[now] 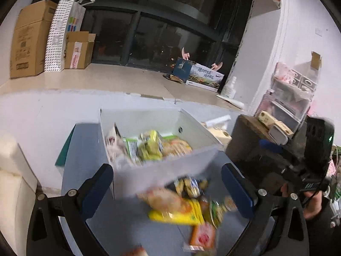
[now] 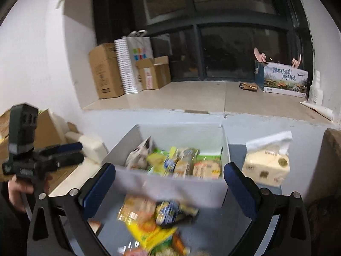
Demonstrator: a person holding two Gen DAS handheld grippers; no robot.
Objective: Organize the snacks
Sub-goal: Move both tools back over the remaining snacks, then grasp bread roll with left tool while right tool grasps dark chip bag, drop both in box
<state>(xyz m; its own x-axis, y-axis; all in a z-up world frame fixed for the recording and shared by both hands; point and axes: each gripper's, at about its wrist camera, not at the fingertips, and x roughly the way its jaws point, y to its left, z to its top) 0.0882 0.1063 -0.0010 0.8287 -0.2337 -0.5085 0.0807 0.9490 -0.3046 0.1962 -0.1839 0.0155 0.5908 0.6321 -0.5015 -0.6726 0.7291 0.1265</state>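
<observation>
Tongs status: left tongs (image 1: 168, 192) wide open, nothing pinched; right tongs (image 2: 170, 189) the same, pads clear of everything. I see both sets framing the white box (image 1: 170, 170) from the near side, its front wall sitting between the blue pads without touching them.

White box is at 12 o'clock from both cameras, on the grey surface (image 1: 89, 149), open top, loaded with snack packs (image 1: 153, 147): yellow-green wrappers, an orange biscuit pack, a white bag toward 10 o'clock inside it.

Loose snack pile (image 1: 183, 207) lies on the surface just in front of the box, at 6 o'clock between my tongs: yellow pack, orange-red sachet, blue-white wrappers. Motion blur, can't read labels.

Tissue pack (image 2: 266, 166) stands at 3 o'clock beside the box in the right view. Cardboard boxes (image 2: 106, 70) on the floor by the dark window (image 2: 230, 49), 11 o'clock. In each view I can see the other handheld unit with a hand (image 2: 17, 189) on its grip.
</observation>
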